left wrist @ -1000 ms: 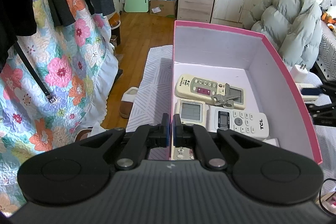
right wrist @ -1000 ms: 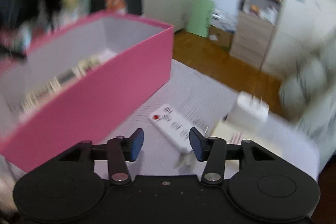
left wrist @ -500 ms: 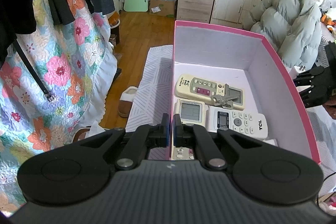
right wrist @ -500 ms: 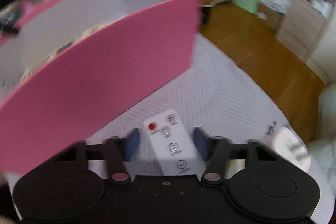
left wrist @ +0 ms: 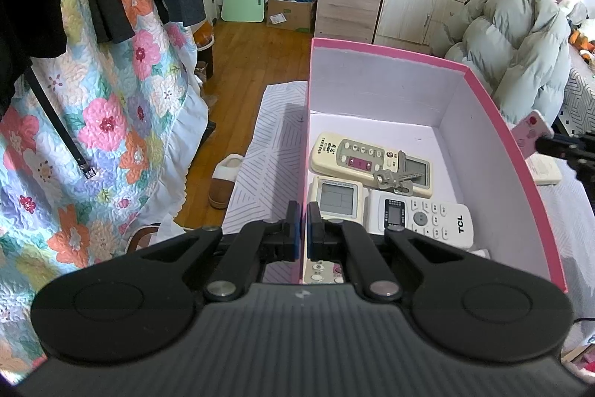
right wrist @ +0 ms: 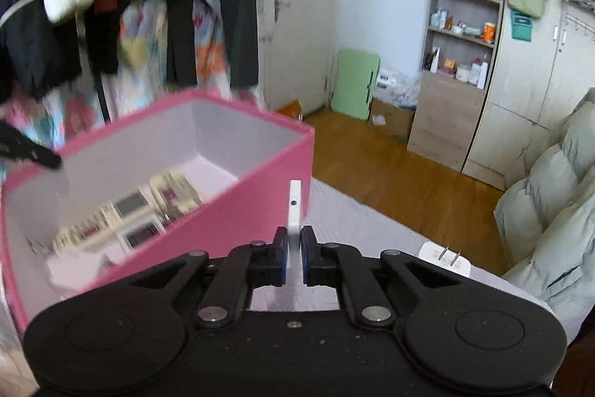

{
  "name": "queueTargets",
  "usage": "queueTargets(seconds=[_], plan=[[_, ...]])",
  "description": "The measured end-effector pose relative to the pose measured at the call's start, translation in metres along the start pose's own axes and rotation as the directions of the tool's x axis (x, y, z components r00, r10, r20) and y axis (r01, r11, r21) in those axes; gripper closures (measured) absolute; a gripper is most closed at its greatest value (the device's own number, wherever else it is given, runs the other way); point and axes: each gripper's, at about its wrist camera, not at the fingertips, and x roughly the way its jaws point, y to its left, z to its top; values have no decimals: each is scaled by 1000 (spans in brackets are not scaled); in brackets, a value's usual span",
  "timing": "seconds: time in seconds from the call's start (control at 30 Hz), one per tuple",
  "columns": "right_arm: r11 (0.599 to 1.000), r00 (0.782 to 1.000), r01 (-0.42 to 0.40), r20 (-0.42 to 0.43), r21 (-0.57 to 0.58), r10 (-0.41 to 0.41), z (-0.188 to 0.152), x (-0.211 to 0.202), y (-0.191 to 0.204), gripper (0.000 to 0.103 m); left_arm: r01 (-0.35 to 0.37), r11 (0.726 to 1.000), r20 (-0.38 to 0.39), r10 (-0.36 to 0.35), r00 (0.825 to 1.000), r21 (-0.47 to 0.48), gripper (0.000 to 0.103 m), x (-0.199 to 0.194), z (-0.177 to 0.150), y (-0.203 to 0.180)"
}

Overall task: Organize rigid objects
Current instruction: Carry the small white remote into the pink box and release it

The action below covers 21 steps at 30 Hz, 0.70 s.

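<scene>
Pinching the near left wall of the pink box (left wrist: pixel 520 170), your left gripper (left wrist: pixel 303 229) is clamped on it, while your right gripper (right wrist: pixel 293 259), whose jaws have just closed, grips the slim white remote (right wrist: pixel 295 207) edge-on, lifted beside the box's right wall.
</scene>
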Motion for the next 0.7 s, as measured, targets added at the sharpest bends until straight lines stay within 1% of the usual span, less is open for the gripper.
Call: queueTargets(seconds=[0.1,0.17,0.23,0.33,0.4,0.5,0.57,0.6,0.7], plan=[[999,1000,-10,12,43,10,2,-1,-2,96,0,1000,0,0,1000,1,101,0,0,0],[998,999,-11,32,61,9,5,-9,-3,96,3,1000,0,-3,1000,-3,101,0,0,0],[998,998,-19,61,53,16,11,-12,0,96,4,1000,0,-4,1000,-4,101,-1,0,1],[998,993,-49,109,35,44,24,-27,9,96,5,1000,2,-5,1000,-3,101,-1,0,1],[994,986,-106,131,36,100,35,-36,13,96,4,1000,2,-4,1000,-3,101,-1,0,1],[967,963,-245,134,65,235,49,-37,21,96,7,1000,3,-7,1000,-5,101,-1,0,1],[939,941,-332,110,93,321,54,-26,28,96,9,1000,6,-9,1000,-9,101,-1,0,1],[927,932,-359,91,108,351,54,-19,33,96,10,1000,7,-10,1000,-10,101,-1,1,1],[904,916,-401,24,147,402,53,11,54,96,15,1000,7,-15,1000,-16,101,-1,2,1]])
